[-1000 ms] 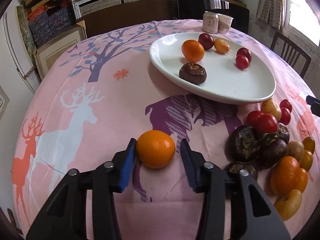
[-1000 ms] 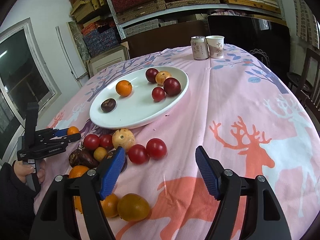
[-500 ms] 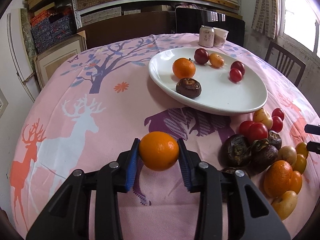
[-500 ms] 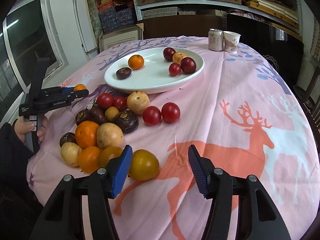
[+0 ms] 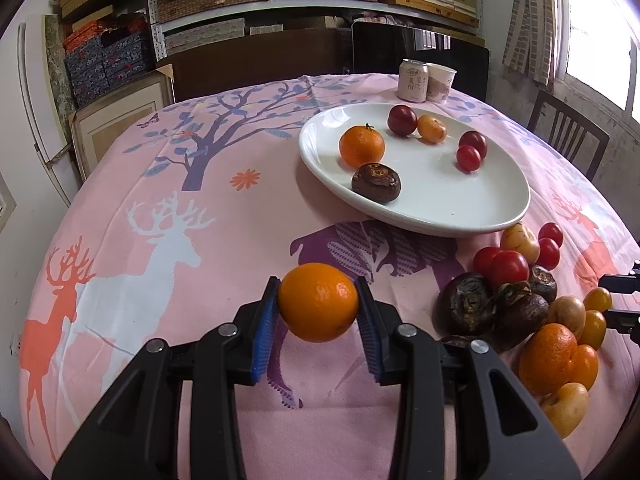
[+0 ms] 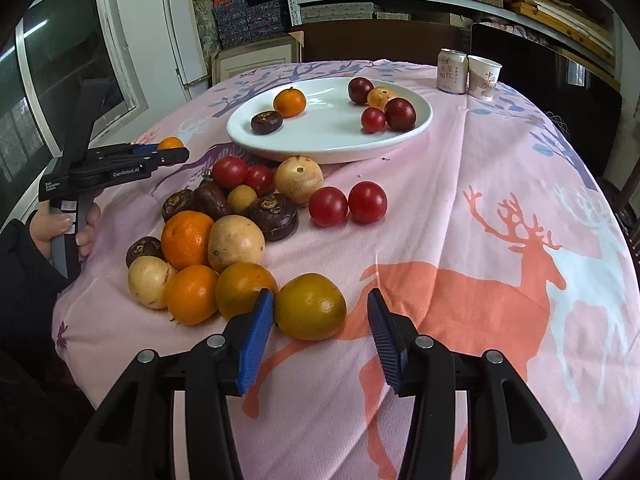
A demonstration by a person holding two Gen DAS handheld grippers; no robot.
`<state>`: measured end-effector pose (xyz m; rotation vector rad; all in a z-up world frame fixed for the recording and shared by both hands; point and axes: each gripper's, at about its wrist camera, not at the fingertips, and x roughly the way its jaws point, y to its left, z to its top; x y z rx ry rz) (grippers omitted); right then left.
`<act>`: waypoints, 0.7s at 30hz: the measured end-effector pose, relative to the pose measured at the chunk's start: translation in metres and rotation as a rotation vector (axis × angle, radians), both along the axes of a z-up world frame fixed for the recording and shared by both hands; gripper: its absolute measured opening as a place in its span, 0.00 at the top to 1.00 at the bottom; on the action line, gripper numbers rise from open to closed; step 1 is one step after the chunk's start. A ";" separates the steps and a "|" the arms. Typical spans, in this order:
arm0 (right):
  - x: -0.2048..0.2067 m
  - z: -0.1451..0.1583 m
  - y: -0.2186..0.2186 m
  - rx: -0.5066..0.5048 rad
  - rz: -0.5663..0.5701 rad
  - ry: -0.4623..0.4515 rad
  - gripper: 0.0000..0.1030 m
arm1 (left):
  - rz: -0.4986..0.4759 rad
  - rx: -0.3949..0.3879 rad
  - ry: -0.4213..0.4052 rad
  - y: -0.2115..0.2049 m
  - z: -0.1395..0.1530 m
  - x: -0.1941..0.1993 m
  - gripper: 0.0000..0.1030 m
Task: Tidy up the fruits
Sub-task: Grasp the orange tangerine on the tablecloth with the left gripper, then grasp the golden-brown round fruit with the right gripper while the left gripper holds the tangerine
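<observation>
My left gripper (image 5: 318, 292) is shut on an orange tangerine (image 5: 318, 302) and holds it just above the pink tablecloth; the right wrist view shows it at the left (image 6: 172, 152). The jaws of my right gripper (image 6: 320, 308) are closing around a yellow-orange fruit (image 6: 310, 306) on the cloth. Its left pad is at the fruit's side and the right pad still stands apart. A pile of mixed fruit (image 6: 224, 232) lies just left of it. The white plate (image 6: 320, 148) beyond holds a tangerine, a dark water chestnut and several red and yellow fruits.
A drink can (image 6: 451, 70) and a paper cup (image 6: 483, 76) stand behind the plate. Two red tomatoes (image 6: 348, 204) lie apart from the pile. A chair (image 5: 568, 136) stands at the table's far right. The cloth drops off at the near edge.
The left gripper closed on the tangerine and lifted it off the cloth. The right gripper moved left and down to the yellow-orange fruit, and its jaws narrowed around it.
</observation>
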<state>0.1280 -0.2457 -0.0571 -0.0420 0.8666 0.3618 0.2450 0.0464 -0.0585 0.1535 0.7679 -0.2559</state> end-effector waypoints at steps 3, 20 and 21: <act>0.001 -0.002 0.003 -0.001 0.001 0.018 0.53 | 0.001 0.000 0.005 -0.001 0.000 0.000 0.65; -0.012 0.007 0.000 0.029 -0.055 -0.033 0.63 | -0.001 0.006 0.012 -0.003 -0.002 0.001 0.64; -0.013 0.008 -0.001 0.032 -0.061 -0.036 0.63 | -0.001 0.005 0.012 -0.002 -0.001 0.001 0.64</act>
